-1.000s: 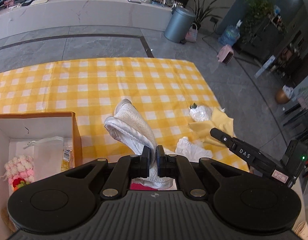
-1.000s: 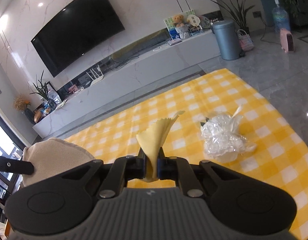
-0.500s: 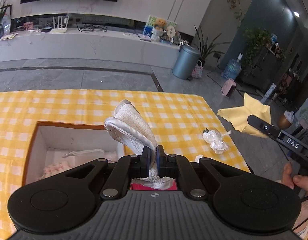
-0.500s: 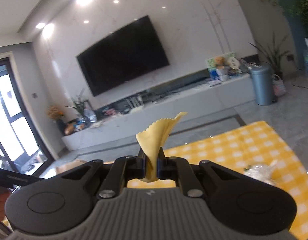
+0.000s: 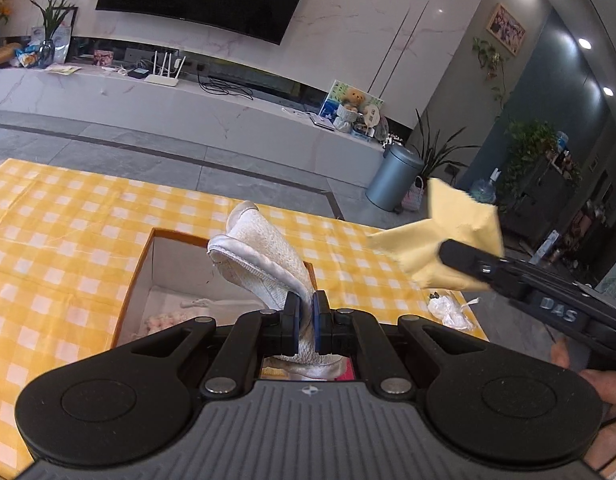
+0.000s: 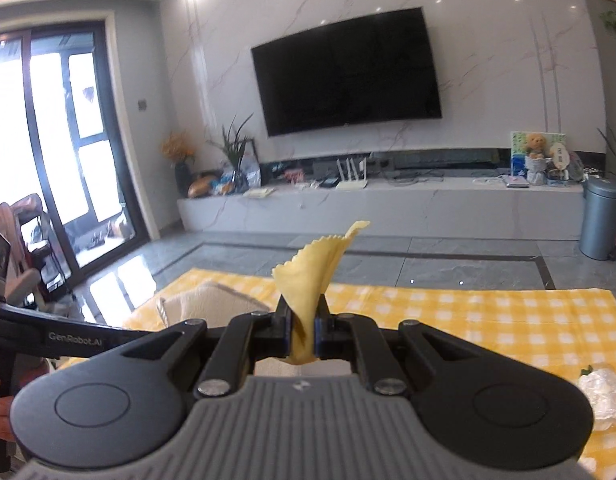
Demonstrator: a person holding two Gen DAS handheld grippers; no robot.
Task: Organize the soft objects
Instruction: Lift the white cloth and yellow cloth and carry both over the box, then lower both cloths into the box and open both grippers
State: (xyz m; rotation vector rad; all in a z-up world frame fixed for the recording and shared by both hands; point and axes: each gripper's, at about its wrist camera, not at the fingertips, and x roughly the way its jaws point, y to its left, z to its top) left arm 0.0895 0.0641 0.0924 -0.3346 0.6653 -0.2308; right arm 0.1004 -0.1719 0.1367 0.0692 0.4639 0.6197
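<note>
- A counter (image 5: 68,240) covered in a yellow-and-white checked cloth fills the lower scene.
- An open cardboard box (image 5: 134,280) sits on it at left of centre, with pale soft items inside, possibly knitted; the view is partly blocked.
- The left hand-held gripper (image 5: 304,320) is clamped on a white textured cloth (image 5: 260,256), held up above the box.
- Further right, the right hand-held gripper (image 6: 304,334) is pinched closed on a yellow cloth (image 6: 312,276), raised clear of the counter.
- At far right, a crinkled clear plastic bundle (image 5: 452,312) lies on the counter near its edge.
</note>
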